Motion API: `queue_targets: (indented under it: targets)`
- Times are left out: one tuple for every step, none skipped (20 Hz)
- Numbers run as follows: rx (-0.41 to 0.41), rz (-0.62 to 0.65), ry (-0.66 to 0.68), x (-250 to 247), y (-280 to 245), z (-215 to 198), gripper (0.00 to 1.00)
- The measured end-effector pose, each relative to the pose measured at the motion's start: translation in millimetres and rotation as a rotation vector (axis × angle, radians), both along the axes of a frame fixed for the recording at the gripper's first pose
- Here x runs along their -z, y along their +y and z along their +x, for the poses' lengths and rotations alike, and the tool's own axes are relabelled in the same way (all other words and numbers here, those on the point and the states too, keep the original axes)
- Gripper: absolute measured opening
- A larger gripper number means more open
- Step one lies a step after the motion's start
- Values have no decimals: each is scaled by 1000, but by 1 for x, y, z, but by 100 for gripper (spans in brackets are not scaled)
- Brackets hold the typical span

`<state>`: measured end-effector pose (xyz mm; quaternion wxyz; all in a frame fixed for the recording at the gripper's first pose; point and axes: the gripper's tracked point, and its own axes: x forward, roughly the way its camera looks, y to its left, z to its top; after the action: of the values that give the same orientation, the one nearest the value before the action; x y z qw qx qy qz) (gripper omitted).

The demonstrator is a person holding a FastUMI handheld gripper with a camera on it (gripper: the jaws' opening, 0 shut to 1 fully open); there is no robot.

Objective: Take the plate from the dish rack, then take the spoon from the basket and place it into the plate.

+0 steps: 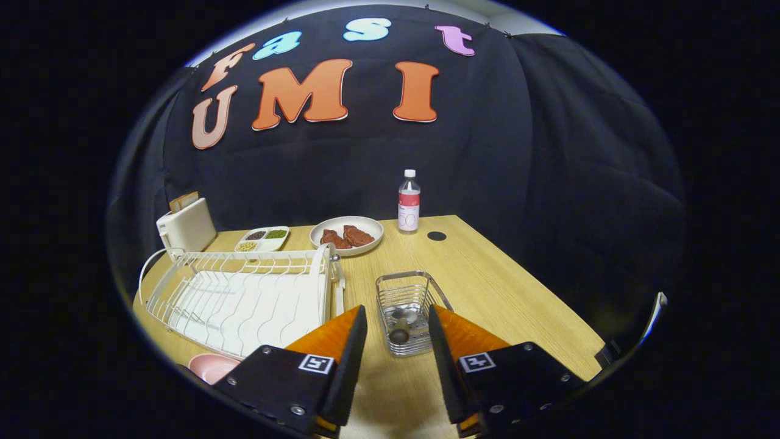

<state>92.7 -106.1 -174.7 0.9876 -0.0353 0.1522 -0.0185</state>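
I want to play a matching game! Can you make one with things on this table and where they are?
Things:
1. spoon
2. pink plate
3. bottle
4. toaster

Places:
A. by the back wall, beside the meat plate
B. in the basket, just ahead of the open gripper
C. behind the rack
D. on the table in front of the rack

Pairs: 1-B, 2-D, 3-A, 4-C

Light wooden table (pixel 487 280). Directly on it: white dish rack (pixel 244 296), wire basket (pixel 409 311), pink plate (pixel 210 367), white toaster (pixel 186 227), divided tray of beans (pixel 263 238), plate of meat (pixel 346 235), water bottle (pixel 409 202). Open gripper (pixel 397 332) hovers just short of the basket.
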Motion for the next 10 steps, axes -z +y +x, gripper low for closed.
queue_targets:
  targets:
    - [3, 3, 9, 6, 3, 5, 54]
    - [6, 4, 13, 9, 2, 8, 44]
    - [10, 1, 18, 11, 0, 10, 37]
    - [14, -1, 22, 12, -1, 11, 31]
    - [15, -1, 21, 12, -3, 14, 26]
    - [13, -2, 11, 9, -2, 16, 15]
    - [12, -6, 13, 9, -3, 16, 13]
    - [15, -7, 16, 9, -5, 15, 10]
    - [21, -5, 14, 6, -6, 14, 8]
    - [24, -2, 4, 1, -7, 12, 7]
